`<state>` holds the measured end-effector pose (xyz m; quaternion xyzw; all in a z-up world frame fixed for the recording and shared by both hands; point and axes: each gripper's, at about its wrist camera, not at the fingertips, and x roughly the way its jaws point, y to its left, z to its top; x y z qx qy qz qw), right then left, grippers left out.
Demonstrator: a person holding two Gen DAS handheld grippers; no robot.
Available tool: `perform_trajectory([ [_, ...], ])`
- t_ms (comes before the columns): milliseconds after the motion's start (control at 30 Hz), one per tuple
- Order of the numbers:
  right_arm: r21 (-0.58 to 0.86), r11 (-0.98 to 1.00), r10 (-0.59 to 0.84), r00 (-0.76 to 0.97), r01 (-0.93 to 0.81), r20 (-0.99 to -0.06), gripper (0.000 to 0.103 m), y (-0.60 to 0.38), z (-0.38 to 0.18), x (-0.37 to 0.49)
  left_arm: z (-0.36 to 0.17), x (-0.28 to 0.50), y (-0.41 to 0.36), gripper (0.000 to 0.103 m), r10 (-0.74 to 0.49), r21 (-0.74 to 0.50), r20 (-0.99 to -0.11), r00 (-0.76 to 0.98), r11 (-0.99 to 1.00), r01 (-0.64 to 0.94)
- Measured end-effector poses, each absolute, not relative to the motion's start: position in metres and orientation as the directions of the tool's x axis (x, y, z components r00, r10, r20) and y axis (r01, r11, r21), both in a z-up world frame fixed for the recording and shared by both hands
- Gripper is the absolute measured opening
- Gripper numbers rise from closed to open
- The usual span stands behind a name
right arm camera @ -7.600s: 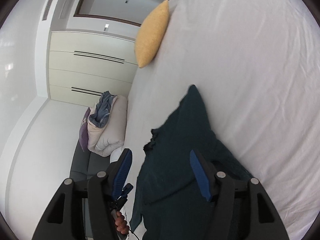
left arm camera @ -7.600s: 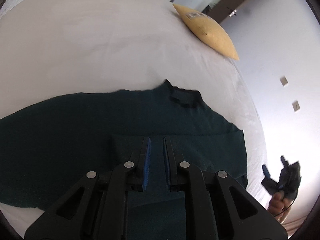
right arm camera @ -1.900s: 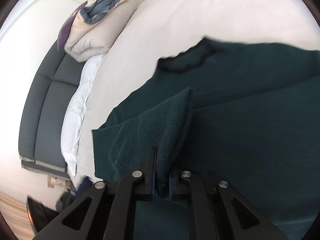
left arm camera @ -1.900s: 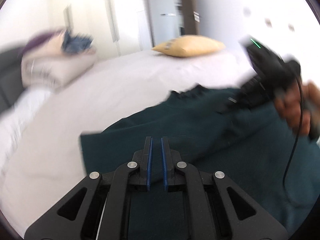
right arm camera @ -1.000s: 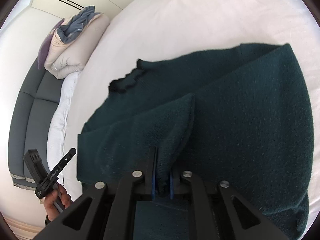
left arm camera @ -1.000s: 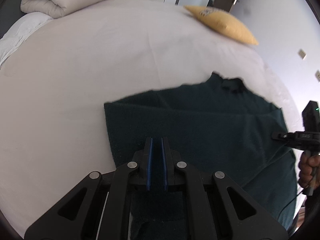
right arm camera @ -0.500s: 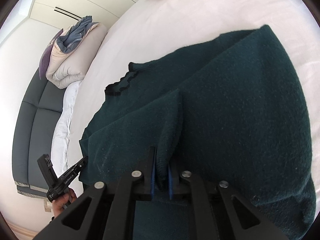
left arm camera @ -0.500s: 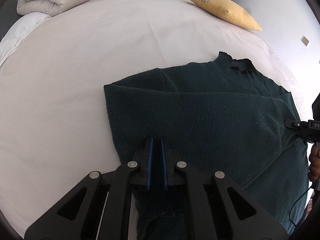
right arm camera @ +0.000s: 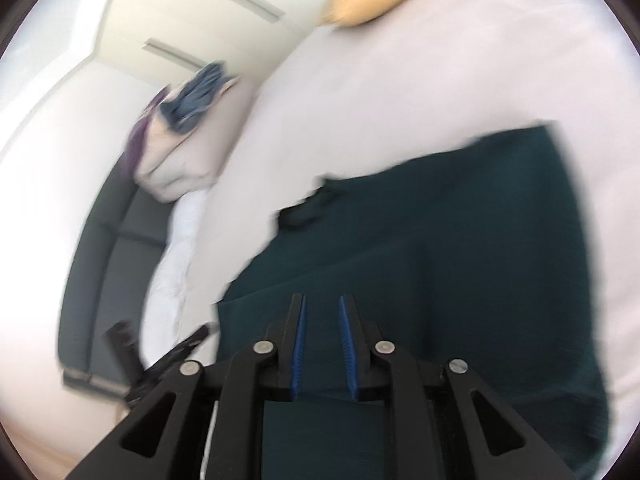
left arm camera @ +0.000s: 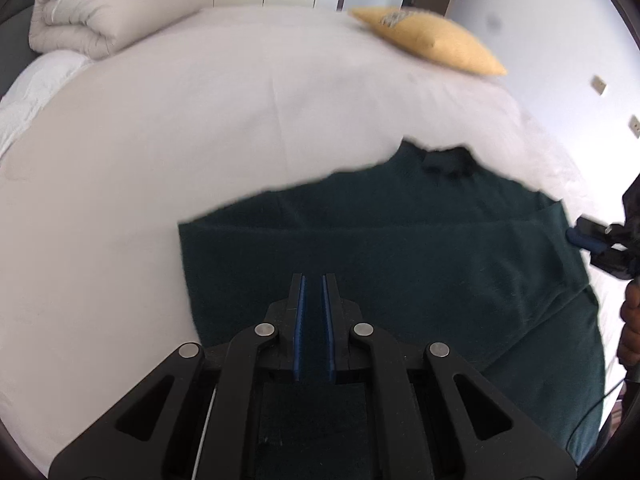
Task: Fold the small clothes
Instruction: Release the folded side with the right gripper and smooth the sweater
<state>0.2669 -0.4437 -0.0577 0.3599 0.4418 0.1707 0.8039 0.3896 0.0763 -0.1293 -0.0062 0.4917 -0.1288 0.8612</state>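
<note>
A dark green sweater (left arm camera: 400, 256) lies on the white bed (left arm camera: 200, 128), folded over itself, collar (left arm camera: 448, 162) towards the far side. My left gripper (left arm camera: 313, 292) hovers above the sweater's near edge, its jaws slightly apart with nothing between them. My right gripper (right arm camera: 321, 312) is open and empty over the sweater (right arm camera: 460, 240) in the blurred right wrist view. It also shows in the left wrist view (left arm camera: 588, 238) at the sweater's right edge.
A yellow pillow (left arm camera: 432, 40) lies at the far right of the bed. A rolled beige duvet (left arm camera: 112, 20) with blue clothes on it sits at the far left. A dark sofa (right arm camera: 104, 264) stands beside the bed. Wardrobe doors line the back wall.
My right gripper has let go of the sweater fold and opened, and its view has swung. My left gripper has parted a little and lifted off the cloth.
</note>
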Motion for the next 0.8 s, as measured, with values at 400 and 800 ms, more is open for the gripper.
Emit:
perform_trajectory([
  [400, 0.776, 0.63, 0.691, 0.433, 0.031, -0.578, 0.038, -0.419, -0.113, 0.273, -0.148, 0.352, 0.098, 0.008, -0.305, -0.224, -0.829, 0.469, 0.949, 0.222],
  [800, 0.844, 0.534, 0.732, 0.479, 0.039, -0.485, 0.041, -0.439, -0.104, 0.25, -0.141, 0.419, 0.16, 0.008, -0.562, -0.596, -0.684, 0.465, 0.798, 0.087],
])
